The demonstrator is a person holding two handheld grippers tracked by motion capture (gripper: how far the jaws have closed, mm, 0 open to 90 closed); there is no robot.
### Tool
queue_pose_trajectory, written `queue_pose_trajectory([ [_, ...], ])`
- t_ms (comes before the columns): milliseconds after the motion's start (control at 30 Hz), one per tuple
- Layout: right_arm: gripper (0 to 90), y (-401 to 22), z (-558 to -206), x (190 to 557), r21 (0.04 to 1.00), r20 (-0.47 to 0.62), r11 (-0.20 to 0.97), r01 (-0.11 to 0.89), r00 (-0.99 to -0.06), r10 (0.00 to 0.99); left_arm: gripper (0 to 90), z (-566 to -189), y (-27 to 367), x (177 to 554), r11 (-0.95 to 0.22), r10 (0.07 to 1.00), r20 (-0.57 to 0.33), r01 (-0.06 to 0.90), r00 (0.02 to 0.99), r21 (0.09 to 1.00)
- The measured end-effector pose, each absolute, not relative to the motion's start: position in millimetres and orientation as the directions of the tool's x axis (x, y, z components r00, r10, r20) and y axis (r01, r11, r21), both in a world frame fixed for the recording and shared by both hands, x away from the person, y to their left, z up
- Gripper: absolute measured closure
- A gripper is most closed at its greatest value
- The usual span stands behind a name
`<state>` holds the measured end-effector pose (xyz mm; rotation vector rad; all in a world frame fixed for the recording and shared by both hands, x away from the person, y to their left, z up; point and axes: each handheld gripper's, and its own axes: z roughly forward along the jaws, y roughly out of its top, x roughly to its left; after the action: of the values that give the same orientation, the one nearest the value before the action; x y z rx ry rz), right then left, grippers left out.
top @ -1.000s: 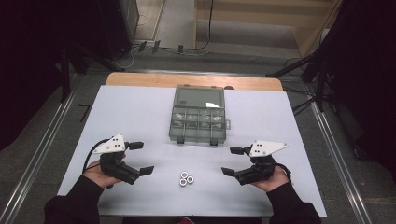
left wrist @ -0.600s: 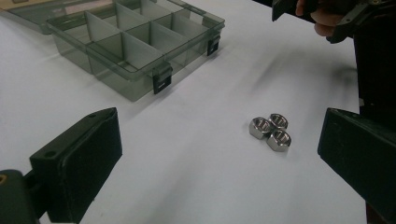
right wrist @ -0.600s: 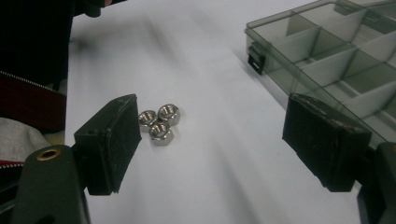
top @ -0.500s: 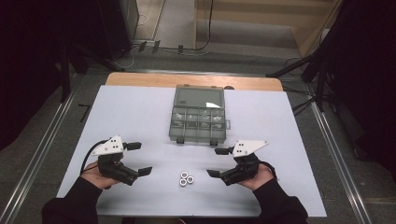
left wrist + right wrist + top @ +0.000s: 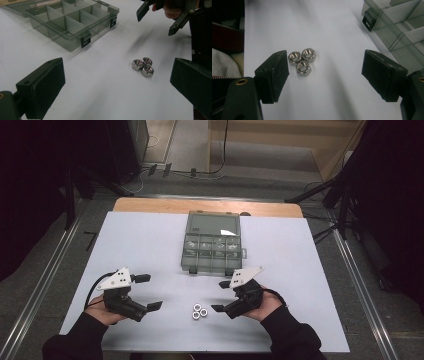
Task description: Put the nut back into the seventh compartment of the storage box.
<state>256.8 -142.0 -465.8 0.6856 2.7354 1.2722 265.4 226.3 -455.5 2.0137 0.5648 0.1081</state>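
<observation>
smooth white table (image 5: 150, 245) bears three shiny hexagonal metal nuts (image 5: 199, 311), touching.

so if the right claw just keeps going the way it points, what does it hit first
Probably the three nuts: in the right gripper view they lie just ahead of the open right claw, toward one jaw. Depth is hard to judge.

Silver nuts (image 5: 199, 311), smoky grey organiser box (image 5: 212, 243), white table (image 5: 150, 250), black jaws.

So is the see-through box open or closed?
Open. The box's lid lies flat behind it, and its compartments show uncovered in the left gripper view.
</observation>
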Motion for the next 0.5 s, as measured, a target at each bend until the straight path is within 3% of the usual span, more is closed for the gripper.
queue_pose_trajectory([
  [500, 27.9, -116, -465, 255, 0.596, 0.049, 0.737, 0.318, -0.931, 0.362, 0.0, -455, 226, 263, -0.396, 0.429, -0.156, 0.34, 0.89, 0.853],
])
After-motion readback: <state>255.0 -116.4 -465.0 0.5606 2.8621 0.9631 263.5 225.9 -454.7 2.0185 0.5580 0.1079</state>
